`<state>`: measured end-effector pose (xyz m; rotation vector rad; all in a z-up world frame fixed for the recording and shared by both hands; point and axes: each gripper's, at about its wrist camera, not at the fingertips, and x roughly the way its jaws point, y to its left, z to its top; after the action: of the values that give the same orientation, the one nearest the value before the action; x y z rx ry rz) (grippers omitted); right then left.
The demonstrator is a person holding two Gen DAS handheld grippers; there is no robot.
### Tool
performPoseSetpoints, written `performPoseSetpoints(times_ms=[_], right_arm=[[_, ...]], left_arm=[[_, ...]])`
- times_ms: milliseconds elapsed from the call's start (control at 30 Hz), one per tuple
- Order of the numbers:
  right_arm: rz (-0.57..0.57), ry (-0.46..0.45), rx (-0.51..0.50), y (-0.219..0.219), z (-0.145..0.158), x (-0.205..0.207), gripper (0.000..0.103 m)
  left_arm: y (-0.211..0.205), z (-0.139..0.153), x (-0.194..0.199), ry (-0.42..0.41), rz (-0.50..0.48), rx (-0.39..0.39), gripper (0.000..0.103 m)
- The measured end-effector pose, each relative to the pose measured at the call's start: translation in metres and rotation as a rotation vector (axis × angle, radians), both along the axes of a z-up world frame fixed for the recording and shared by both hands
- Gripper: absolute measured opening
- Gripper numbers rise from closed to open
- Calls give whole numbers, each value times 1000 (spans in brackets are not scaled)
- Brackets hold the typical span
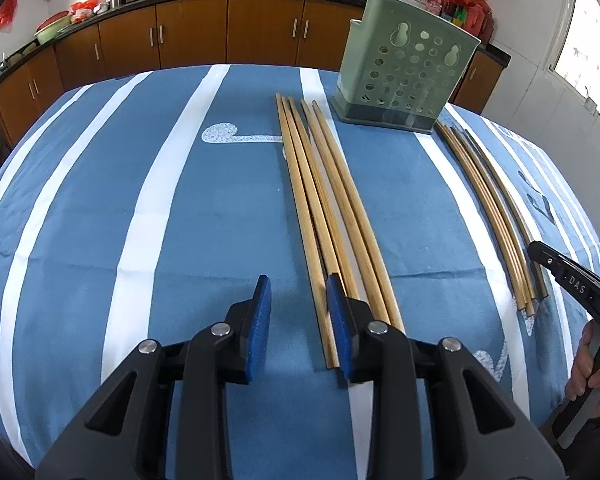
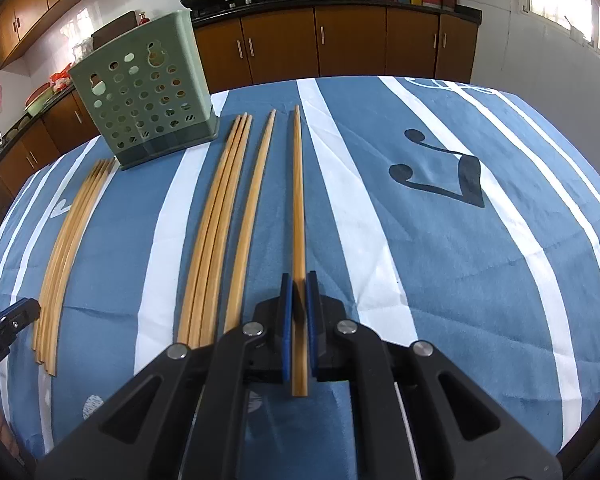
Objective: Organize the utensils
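A green perforated utensil holder (image 1: 404,68) stands at the back of the blue striped tablecloth; it also shows in the right wrist view (image 2: 148,88). Several wooden chopsticks (image 1: 324,208) lie in a bundle in front of my left gripper (image 1: 298,292), which is open and empty just left of their near ends. A second bundle (image 1: 496,216) lies to the right. My right gripper (image 2: 299,284) is shut on a single chopstick (image 2: 298,200) near its near end, apart from the other chopsticks (image 2: 216,224) and the left bundle (image 2: 68,240).
The right gripper body and a hand (image 1: 588,360) show at the right edge of the left wrist view. Brown kitchen cabinets (image 1: 228,32) with woks on the counter run behind the table. The tablecloth (image 2: 460,260) spreads to the right.
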<state>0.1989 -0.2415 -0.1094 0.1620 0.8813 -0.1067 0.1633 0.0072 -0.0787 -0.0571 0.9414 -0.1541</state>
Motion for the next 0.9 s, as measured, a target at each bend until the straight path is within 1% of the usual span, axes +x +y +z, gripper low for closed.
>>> performPoseSetpoints(times_ms=[133, 233, 267, 300, 333, 367, 433, 533, 633, 800, 900], right_arm=[[3, 1, -21, 3, 0, 3, 8], [3, 2, -15, 4, 0, 7, 8], [4, 3, -14, 4, 0, 9, 9], [7, 2, -19, 4, 0, 9, 9], [15, 1, -26, 5, 0, 11, 9], [25, 2, -36, 5, 0, 12, 9], [28, 2, -31, 2, 0, 15, 8], [2, 0, -8, -9, 0, 19, 8], [-4, -4, 9, -12, -1, 19, 8], [-4, -3, 30, -12, 0, 13, 10], [4, -9, 20, -11, -1, 9, 10]], left_arm=[[-1, -1, 10, 1, 17, 40, 29], [-2, -1, 20, 0, 24, 60, 28], [-3, -1, 23, -6, 27, 74, 23], [-3, -2, 26, -10, 30, 88, 14], [-1, -2, 30, -12, 41, 101, 10], [3, -2, 33, -10, 48, 94, 8], [16, -2, 40, -4, 79, 72, 8], [38, -1, 44, 3, 131, 50, 8], [48, -1, 38, -2, 124, 14, 8], [49, -2, 26, -11, 106, -1, 8], [49, -2, 23, -12, 109, -11, 8]])
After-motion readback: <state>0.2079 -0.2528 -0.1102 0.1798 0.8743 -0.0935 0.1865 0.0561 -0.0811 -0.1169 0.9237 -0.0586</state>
